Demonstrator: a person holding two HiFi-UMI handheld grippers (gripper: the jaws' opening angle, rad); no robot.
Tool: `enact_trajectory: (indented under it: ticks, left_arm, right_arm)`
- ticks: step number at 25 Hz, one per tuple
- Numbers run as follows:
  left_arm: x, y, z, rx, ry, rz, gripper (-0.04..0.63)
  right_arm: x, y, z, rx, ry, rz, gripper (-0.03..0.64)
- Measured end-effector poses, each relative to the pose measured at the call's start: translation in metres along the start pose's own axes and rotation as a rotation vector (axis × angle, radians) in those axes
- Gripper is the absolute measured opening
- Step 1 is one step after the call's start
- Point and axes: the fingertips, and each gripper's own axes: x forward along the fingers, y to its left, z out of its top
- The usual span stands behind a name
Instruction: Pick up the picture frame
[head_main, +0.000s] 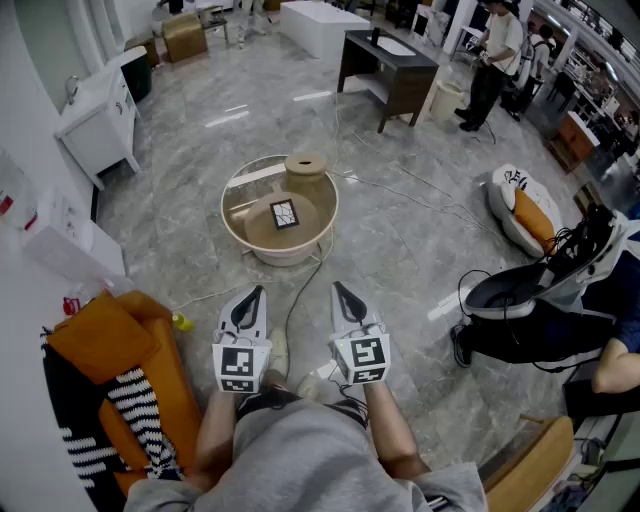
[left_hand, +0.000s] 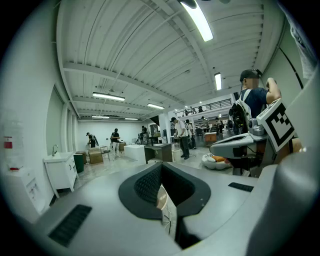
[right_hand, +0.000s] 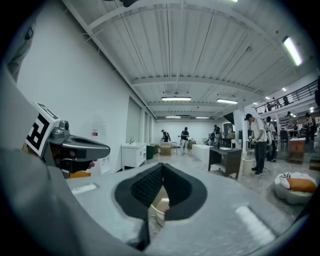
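Observation:
A small picture frame (head_main: 285, 213) with a dark border lies flat on a round, low beige table (head_main: 240, 195) on the floor ahead of me. A tan cylindrical block (head_main: 307, 170) stands at the table's far rim. My left gripper (head_main: 256, 290) and right gripper (head_main: 338, 287) hover side by side short of the table, both pointing at it and well clear of the frame. Each pair of jaws is pressed together with nothing between. In the left gripper view the left gripper (left_hand: 160, 167) hides all but a sliver of the table; the right gripper (right_hand: 161, 169) does the same in its view.
An orange seat with a striped cloth (head_main: 110, 350) sits at my left, a white cabinet (head_main: 100, 115) beyond it. A dark desk (head_main: 390, 65) and people (head_main: 495, 60) are at the back right. A white cushion seat (head_main: 525, 210) and cables (head_main: 400, 200) lie on the floor.

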Motion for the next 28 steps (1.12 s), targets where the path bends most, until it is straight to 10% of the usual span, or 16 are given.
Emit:
enact_trajectory:
  ticks: [28]
  left_arm:
    - [0.044, 0.04, -0.01, 0.015, 0.043, -0.016, 0.017]
  right_arm:
    - [0.059, -0.005, -0.019, 0.086, 0.027, -0.007, 0.0]
